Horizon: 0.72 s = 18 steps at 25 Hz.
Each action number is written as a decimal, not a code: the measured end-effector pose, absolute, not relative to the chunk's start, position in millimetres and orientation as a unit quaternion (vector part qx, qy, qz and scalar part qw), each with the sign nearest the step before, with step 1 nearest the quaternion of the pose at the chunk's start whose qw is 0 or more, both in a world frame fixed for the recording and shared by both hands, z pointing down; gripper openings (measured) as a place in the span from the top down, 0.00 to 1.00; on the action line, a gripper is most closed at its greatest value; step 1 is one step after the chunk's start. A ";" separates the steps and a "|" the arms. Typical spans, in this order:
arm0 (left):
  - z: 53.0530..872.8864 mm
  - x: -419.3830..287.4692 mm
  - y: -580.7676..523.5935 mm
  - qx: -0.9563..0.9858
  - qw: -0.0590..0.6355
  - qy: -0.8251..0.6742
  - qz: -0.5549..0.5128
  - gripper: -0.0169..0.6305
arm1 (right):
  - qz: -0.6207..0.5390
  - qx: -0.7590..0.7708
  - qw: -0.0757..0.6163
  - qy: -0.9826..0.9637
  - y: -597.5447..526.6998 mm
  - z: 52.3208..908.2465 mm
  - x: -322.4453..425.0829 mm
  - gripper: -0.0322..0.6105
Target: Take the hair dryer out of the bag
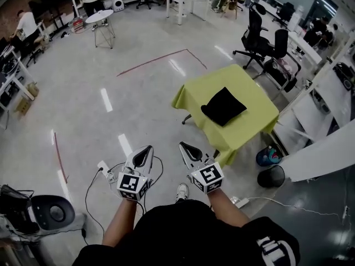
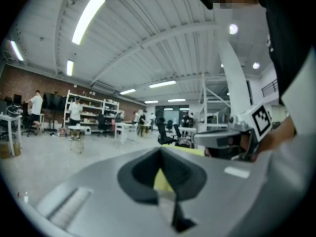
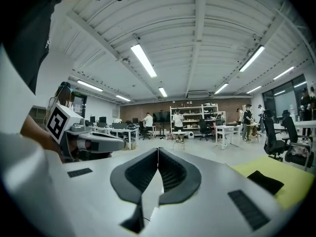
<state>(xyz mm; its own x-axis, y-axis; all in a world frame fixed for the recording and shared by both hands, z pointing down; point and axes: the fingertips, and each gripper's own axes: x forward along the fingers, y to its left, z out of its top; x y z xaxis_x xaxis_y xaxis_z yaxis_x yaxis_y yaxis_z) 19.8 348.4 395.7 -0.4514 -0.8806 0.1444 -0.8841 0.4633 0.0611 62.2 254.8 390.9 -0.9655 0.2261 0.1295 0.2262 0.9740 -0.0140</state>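
head view: bag (image 1: 223,106), possibly lettered shirt (image 1: 194,237)

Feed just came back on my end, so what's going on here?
A person holds the left claw and right claw out over the floor, both shut and empty. The bag lies on the table ahead of them, untouched. The hair dryer isn't in sight.
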 end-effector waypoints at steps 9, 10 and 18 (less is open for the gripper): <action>394.6 3.1 269.1 0.529 0.083 -0.844 0.028 0.96 | 0.013 -0.101 0.064 -0.993 173.9 393.6 44.7 0.94; 399.5 1.3 262.8 0.527 0.081 -0.845 0.034 0.96 | 0.016 -0.099 0.066 -0.993 164.8 396.3 44.2 0.94; 415.2 -8.2 217.5 0.543 0.091 -0.833 0.050 0.96 | 0.038 -0.074 0.071 -0.994 118.0 412.6 34.4 0.94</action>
